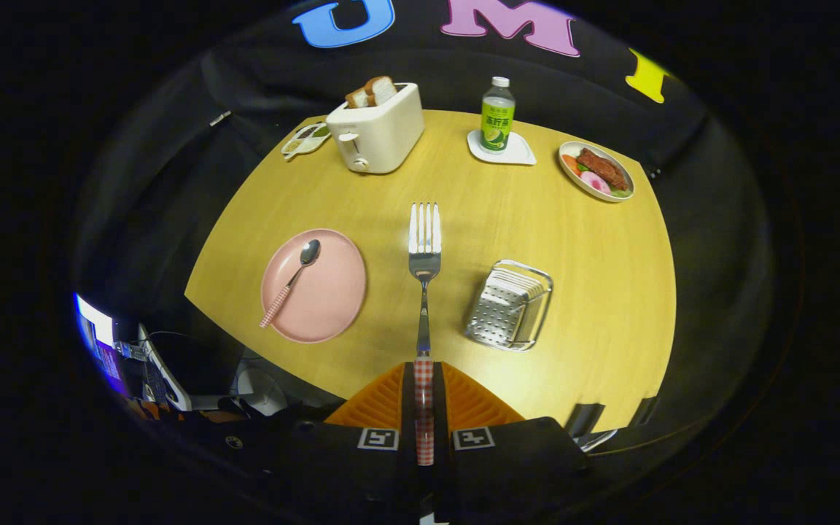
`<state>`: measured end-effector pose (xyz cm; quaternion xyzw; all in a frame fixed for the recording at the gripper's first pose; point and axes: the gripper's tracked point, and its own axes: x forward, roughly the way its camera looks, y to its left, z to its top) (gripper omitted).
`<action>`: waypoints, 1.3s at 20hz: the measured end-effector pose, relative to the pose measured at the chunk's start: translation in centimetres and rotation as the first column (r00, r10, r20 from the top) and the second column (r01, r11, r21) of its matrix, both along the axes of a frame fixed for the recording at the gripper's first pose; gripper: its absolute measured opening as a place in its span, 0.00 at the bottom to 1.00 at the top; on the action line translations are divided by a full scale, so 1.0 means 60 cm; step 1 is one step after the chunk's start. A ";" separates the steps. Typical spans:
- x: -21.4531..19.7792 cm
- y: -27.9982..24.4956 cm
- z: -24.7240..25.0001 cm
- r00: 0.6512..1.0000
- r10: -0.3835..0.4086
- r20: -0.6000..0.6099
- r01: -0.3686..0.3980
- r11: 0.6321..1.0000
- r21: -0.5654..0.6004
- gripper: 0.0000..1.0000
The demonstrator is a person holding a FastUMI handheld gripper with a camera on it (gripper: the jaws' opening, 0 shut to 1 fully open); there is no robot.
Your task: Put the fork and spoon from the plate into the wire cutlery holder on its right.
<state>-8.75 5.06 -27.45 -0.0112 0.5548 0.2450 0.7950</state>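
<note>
Your tongs (424, 397) pinch the fork (424, 251) by its checked handle at frame centre, tines forward: stiff, light, slippery steel, so keep hold there; the spoon (292, 281) lies on the plate (332, 306), holder (509, 305) lower right.

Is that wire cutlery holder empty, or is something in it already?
Empty: the wire cutlery holder holds nothing. The fork is clamped in the tongs, and the spoon lies on the pink plate.

Light wooden table (595, 292), black cloth booth wall (259, 80), dim surroundings
</note>
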 end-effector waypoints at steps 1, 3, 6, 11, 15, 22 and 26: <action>0.006 -0.021 -0.002 1.000 0.005 -0.013 -0.005 1.000 -0.016 0.12; 0.013 -0.053 -0.014 0.998 0.025 -0.054 -0.027 0.999 -0.047 0.12; 0.012 -0.098 -0.047 0.986 0.068 -0.150 -0.086 0.989 -0.118 0.12; 0.004 -0.133 -0.092 0.934 0.109 -0.340 -0.182 0.965 -0.190 0.12; 0.010 -0.132 -0.115 0.875 0.123 -0.467 -0.251 0.942 -0.222 0.12; 0.028 -0.116 -0.145 0.780 0.125 -0.613 -0.350 0.899 -0.262 0.12; 0.035 -0.102 -0.153 0.742 0.133 -0.657 -0.399 0.875 -0.274 0.12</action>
